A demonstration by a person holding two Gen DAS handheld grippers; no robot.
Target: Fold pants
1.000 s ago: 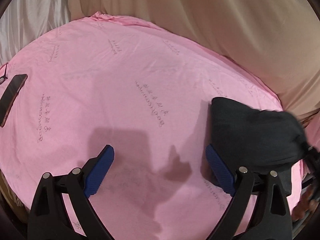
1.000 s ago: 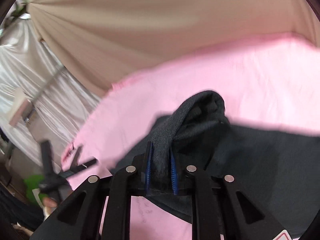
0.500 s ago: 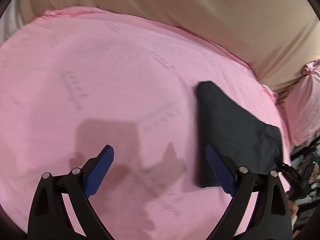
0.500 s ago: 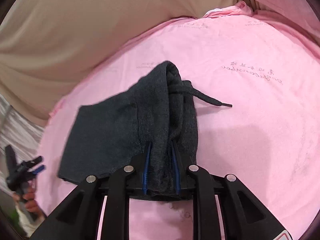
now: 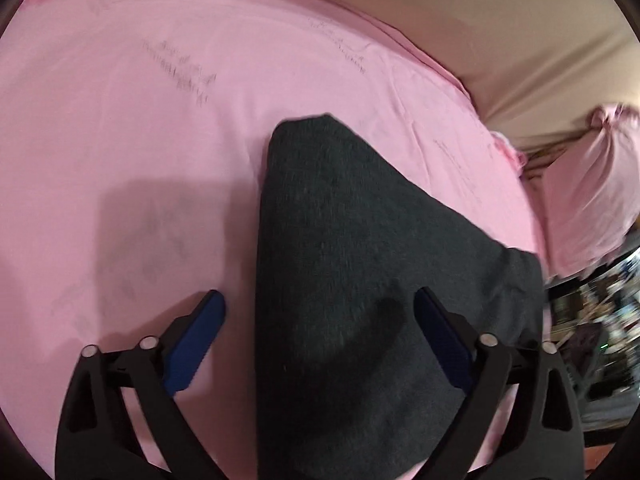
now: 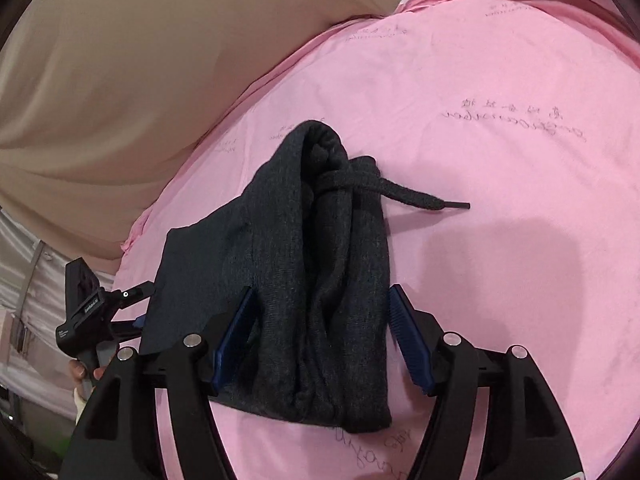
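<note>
The dark grey pants (image 6: 320, 280) lie folded in a bundle on the pink sheet (image 6: 500, 160), waistband end bunched, with a drawstring (image 6: 420, 198) trailing to the right. My right gripper (image 6: 320, 332) is open, its blue pads on either side of the bunched waistband, not gripping it. In the left wrist view the pants (image 5: 360, 280) are a flat dark slab. My left gripper (image 5: 320, 340) is open over their near edge, one pad above the sheet, one above the cloth. The left gripper also shows in the right wrist view (image 6: 92, 312).
The pink sheet (image 5: 140, 120) covers a bed. A beige curtain (image 6: 120, 60) hangs behind it. A pink pillow or bundle (image 5: 592, 192) sits past the bed's right edge, with clutter (image 5: 592, 320) beyond.
My right gripper opened and let go of the pants, which now rest on the sheet. My left gripper moved right, over the pants' near edge.
</note>
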